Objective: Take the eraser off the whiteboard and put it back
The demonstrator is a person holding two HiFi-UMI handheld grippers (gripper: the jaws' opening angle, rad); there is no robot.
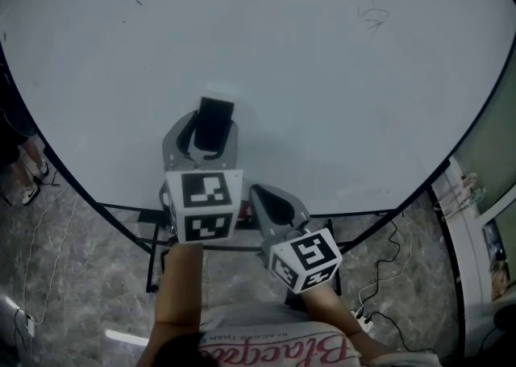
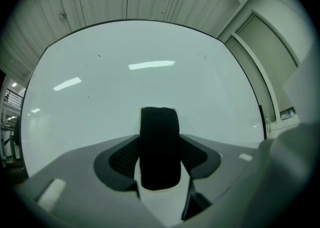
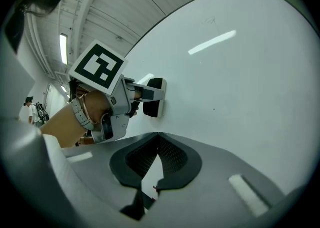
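Eraser: the black eraser (image 1: pixel 214 122) sits flat against the whiteboard (image 1: pixel 339 67), low on the board toward 6 o'clock in the head view.
Left tongs: the left tongs (image 2: pixel 160 158) are released. Their jaws flank the eraser, with neither pad pressing on it.
Right tongs: the right tongs (image 3: pixel 158 137) are clenched on nothing, at about 4 o'clock from the eraser.
Step in hand: this is probably the let-go after the put-back. Draw the left tongs straight back along their own line, kept level, so that no pad drags the eraser sideways.
Edges: the board's dark lower frame (image 1: pixel 355 214) runs close by at 6 o'clock.
Open room: the board is bare from 9 through 12 to 3 o'clock. Room is tight at 4 o'clock, where the right tongs wait.
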